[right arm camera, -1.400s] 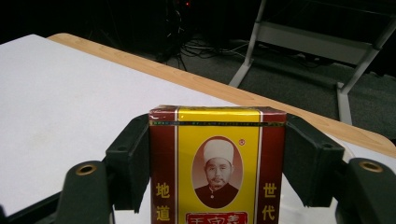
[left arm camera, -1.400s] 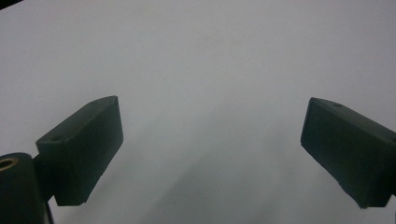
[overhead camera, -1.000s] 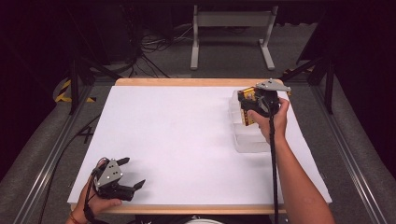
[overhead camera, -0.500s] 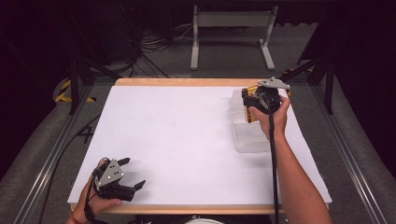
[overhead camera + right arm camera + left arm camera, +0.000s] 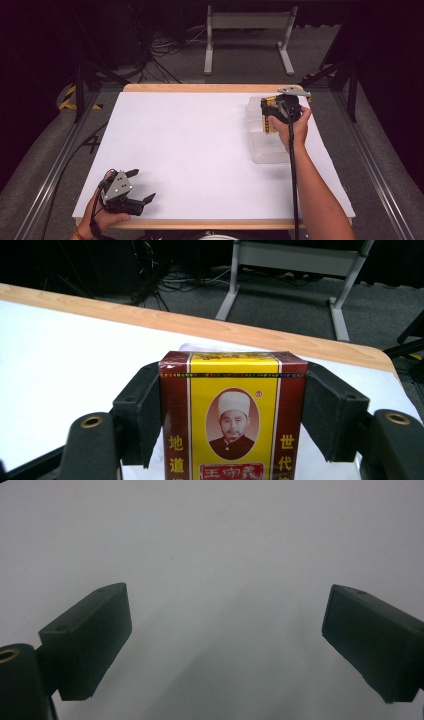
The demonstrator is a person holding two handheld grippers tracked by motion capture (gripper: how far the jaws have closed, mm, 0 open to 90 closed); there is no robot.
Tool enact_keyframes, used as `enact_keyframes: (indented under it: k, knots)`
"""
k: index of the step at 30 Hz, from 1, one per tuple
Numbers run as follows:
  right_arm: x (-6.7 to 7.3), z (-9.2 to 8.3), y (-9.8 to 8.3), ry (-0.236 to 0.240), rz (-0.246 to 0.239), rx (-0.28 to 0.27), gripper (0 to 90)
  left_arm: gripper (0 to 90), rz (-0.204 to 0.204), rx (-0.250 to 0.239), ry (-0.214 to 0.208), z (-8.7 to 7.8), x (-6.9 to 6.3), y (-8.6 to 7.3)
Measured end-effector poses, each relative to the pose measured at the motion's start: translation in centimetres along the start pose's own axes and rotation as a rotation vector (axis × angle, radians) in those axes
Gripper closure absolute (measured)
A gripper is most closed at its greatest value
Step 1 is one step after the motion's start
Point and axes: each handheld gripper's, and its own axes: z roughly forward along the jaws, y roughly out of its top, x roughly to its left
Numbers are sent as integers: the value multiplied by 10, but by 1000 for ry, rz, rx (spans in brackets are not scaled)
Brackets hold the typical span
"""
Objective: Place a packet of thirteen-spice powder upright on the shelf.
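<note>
Small red-and-yellow printed cardboard box [image 5: 232, 415], film-wrapped, pinched by its two narrow sides in the right claw [image 5: 232, 410]; pads press flat on both red edges. Box stands with long axis running along the jaws, top end toward the far edge of the bench [image 5: 200, 150], printed portrait face toward the riding camera. In the high view the box [image 5: 270, 120] sits over the far-right part of the white bench top, above a clear plastic rectangular container [image 5: 267, 145], right claw [image 5: 272, 116] level with the container's far end; whether box touches container I cannot tell. Left claw [image 5: 142, 186] rests at the near-left corner, jaws spread wide, nothing between them but bare white surface. Against the earlier frames: right hand and box have come slightly lower and nearer over the container; left claw unchanged in place.
</note>
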Motion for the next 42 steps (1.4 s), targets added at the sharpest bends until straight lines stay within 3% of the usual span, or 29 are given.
enact_keyframes:
  k: [5,29,42]
  knots:
    - [-4,-7,-3,19,13,23,322,64,0,0,0,0,0,0]
    - [-2,-28,-14,46,-98,128,324,64,6,-4,-6,2,1,3]
    - [-5,-35,-18,55,-103,129,323,64,9,-6,-10,4,1,4]
